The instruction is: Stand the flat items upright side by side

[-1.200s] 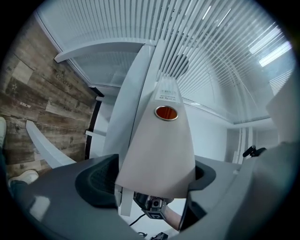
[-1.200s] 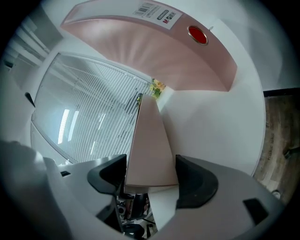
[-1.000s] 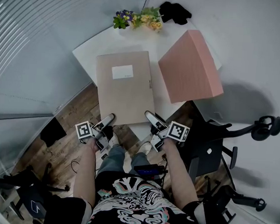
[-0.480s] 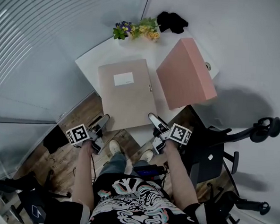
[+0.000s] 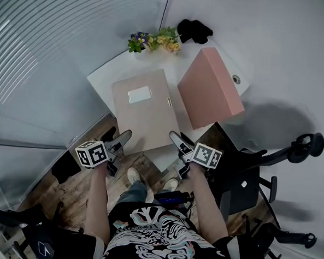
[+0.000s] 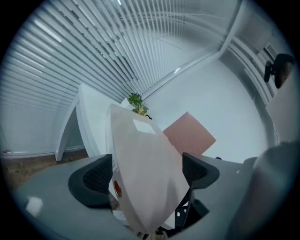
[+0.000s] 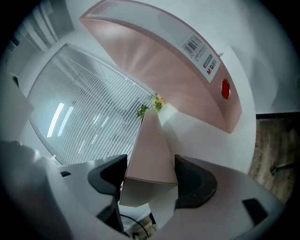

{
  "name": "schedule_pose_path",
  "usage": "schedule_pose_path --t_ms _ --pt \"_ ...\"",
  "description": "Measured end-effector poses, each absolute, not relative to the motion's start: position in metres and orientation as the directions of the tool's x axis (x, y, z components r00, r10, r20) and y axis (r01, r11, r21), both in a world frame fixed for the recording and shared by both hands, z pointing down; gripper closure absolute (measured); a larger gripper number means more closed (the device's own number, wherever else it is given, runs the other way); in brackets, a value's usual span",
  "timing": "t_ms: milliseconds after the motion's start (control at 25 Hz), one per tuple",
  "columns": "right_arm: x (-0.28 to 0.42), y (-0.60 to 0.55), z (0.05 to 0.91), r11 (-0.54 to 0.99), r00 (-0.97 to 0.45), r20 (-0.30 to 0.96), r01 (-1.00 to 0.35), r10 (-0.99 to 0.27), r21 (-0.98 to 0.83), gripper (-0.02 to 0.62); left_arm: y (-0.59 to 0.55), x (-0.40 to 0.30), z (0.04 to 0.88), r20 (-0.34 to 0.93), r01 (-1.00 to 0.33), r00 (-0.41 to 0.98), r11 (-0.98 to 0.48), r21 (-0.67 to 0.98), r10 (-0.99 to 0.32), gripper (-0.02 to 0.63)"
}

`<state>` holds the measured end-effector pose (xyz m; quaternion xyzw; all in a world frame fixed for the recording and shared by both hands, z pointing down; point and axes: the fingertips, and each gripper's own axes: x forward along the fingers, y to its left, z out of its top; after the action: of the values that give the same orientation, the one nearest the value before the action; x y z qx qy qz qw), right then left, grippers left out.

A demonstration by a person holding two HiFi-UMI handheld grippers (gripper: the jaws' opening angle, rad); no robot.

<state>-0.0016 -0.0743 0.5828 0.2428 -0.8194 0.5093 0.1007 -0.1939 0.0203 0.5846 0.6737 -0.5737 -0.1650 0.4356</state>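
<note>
Our left gripper (image 5: pixel 123 139) has rolled and, with the right gripper (image 5: pixel 175 138), risen. Both have wide jaws clamped on the beige flat box file (image 5: pixel 144 108) where it overhangs the white bench's (image 5: pixel 105 76) near edge. We judge tipping begun. The pink box file (image 5: pixel 211 88) waits flat on the bench.

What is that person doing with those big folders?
A person with two grippers is handling the beige file box on the white table. The right gripper has its jaws closed on the box's near end; the left gripper is at its near corner, grip unclear. The pink file box lies beside it.
</note>
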Motion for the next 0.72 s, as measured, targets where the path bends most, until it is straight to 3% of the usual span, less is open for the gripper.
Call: schedule_pose_path --t_ms 720 --pt "-0.008 -0.081 0.527 0.562 -0.776 0.508 -0.626 -0.375 -0.541 0.279 -0.001 -0.136 0.576 0.323 -0.705 0.421 -0.081 0.705 -0.847 0.152"
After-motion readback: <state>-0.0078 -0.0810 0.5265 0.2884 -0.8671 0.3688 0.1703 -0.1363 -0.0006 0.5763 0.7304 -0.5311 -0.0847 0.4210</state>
